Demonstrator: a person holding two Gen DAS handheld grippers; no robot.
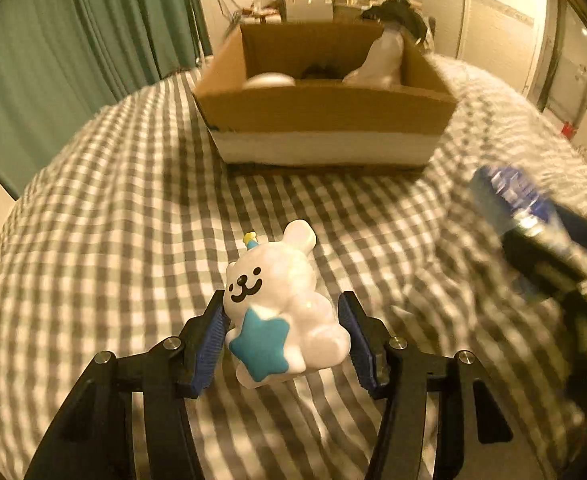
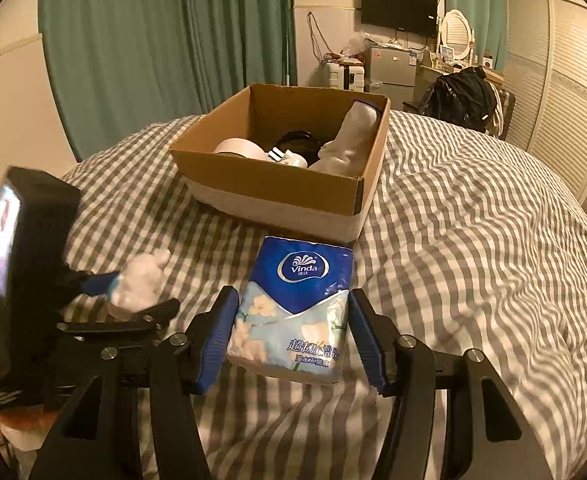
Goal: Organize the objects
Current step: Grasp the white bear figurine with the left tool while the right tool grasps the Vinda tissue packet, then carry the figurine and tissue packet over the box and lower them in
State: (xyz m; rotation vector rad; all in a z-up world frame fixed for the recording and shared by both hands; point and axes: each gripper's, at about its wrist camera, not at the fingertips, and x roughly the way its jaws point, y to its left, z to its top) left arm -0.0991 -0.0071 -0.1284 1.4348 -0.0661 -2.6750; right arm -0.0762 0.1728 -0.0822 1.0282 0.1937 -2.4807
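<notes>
A white bunny figurine (image 1: 283, 304) with a blue star sits between the fingers of my left gripper (image 1: 283, 322), which is shut on it above the checked bed cover. My right gripper (image 2: 291, 322) is shut on a blue Vinda tissue pack (image 2: 293, 308). In the left wrist view the right gripper and its pack (image 1: 509, 196) show blurred at the right. In the right wrist view the bunny (image 2: 141, 280) and the left gripper show at the left. An open cardboard box (image 1: 321, 108) (image 2: 285, 184) stands ahead on the bed.
The box holds a white sock (image 2: 349, 140), a white round object (image 2: 237, 147) and something black (image 2: 297, 139). The grey checked bed cover (image 2: 473, 240) spreads all around. Green curtains (image 2: 165, 40) hang behind. A chair with a black bag (image 2: 463, 98) stands past the bed.
</notes>
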